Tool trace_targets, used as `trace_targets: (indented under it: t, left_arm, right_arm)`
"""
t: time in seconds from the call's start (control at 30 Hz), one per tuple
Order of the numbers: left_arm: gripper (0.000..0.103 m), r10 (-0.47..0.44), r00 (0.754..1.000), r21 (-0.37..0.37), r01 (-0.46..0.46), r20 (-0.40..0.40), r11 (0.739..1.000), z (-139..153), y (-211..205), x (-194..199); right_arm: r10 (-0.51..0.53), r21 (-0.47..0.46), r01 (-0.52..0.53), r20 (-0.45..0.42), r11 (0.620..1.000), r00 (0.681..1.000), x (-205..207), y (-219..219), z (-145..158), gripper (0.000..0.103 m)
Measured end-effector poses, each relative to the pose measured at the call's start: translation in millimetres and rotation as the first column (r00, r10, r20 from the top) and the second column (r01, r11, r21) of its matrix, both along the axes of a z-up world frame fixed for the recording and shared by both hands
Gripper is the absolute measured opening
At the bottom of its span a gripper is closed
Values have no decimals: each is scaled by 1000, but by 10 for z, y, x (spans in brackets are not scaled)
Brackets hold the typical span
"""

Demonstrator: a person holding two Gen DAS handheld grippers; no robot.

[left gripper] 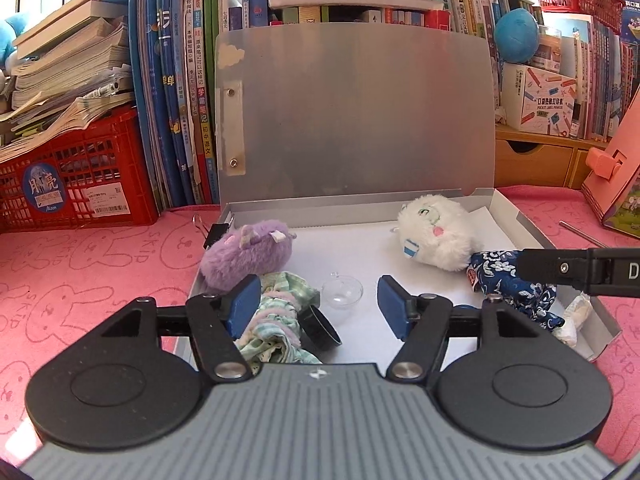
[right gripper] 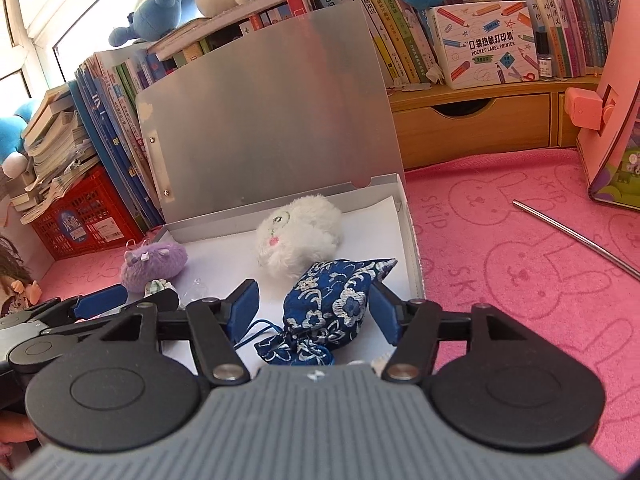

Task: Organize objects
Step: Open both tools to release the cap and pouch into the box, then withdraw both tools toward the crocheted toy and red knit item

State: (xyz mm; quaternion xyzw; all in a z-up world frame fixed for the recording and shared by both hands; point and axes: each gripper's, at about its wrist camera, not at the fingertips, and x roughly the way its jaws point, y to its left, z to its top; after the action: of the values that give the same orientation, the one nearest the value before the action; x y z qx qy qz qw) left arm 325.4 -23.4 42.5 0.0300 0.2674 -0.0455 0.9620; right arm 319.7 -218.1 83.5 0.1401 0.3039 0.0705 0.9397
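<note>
The open grey box lies on the pink table, its lid standing up against the row of books at the back edge of the table. Most of the small things seem to be already inside. The purple plush toy sits at the left wall of the box and partly over it, the white plush toy is near the back right corner, and the blue floral pouch lies by the right wall. The striped green cloth, the black round lid and the clear plastic dome lie in the front left part.

The left hand-held gripper is released: its blue pads stand apart, the cloth lies against the left pad but nothing is pinched. The right hand-held gripper is also released; the pouch lies between its pads and the pads do not press on it.

Judging from this, the filling is almost done. What seems to remain is the metal rod on the table to the right of the box, perhaps the black binder clip at the left back corner, and then closing the lid.

Room is narrow at the back and left, where the books and the red crate stand close. The table on the right is more free, up to the pink case at the right edge. The purple toy overhanging the wall could hinder the lid.
</note>
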Motion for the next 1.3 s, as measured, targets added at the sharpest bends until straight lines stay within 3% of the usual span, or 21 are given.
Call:
trace_targets:
  t: [0.33, 0.4, 0.53, 0.7, 1.13, 1.3]
  left_arm:
    - [75, -69, 996, -11, 70, 64, 997, 249, 44, -616]
    - [82, -81, 994, -16, 82, 69, 996, 255, 68, -760]
    - [82, -104, 992, -3, 105, 74, 995, 216, 92, -1031]
    - [83, -103, 993, -12, 104, 62, 995, 115, 165, -1348]
    - [83, -48, 999, -41, 48, -1, 998, -198, 359, -1716]
    - [83, -32, 999, -50, 30, -30, 998, -305, 437, -1771]
  right_arm:
    - [36, -28, -33, 102, 999, 994, -610, 23, 244, 77]
    - [52, -25, -50, 118, 998, 992, -768, 43, 255, 77]
    - [93, -37, -89, 138, 995, 986, -1050, 95, 252, 78]
    - [133, -114, -114, 172, 987, 976, -1356, 181, 252, 80]
    - [200, -255, -163, 130, 953, 971, -1892, 284, -29, 81]
    - [229, -237, -199, 104, 951, 968, -2016, 296, -137, 81]
